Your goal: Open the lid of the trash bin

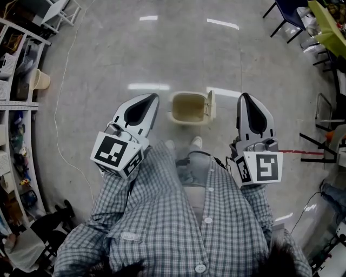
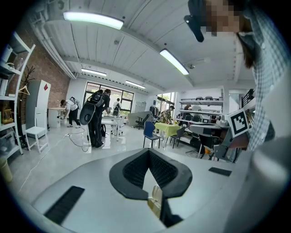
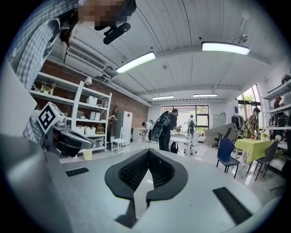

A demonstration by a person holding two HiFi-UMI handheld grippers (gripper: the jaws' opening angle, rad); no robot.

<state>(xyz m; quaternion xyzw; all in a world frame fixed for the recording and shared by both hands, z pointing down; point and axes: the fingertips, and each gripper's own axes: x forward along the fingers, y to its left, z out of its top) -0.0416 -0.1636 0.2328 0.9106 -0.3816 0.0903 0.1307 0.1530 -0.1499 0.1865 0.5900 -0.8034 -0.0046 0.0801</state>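
Note:
A small cream trash bin (image 1: 188, 109) stands on the floor just ahead of the person's feet. Its lid (image 1: 210, 104) is tipped up on the bin's right side, so the inside shows. My left gripper (image 1: 153, 98) hangs to the bin's left, apart from it, its jaws shut on nothing. To the bin's right is my right gripper (image 1: 244, 96), also shut and empty. Seen in the left gripper view, that gripper's (image 2: 148, 151) tips meet, and a bit of the cream bin (image 2: 156, 198) shows through the gap below. The right gripper (image 3: 148, 150) looks the same in its own view, pads together.
Shelving (image 1: 13, 103) lines the left wall, with a cream bucket (image 1: 40, 80) beside it and a cable (image 1: 64, 81) trailing over the floor. Chairs (image 1: 289, 16) and a green table (image 1: 327, 24) stand at the far right. People with backpacks (image 3: 166, 125) stand far off.

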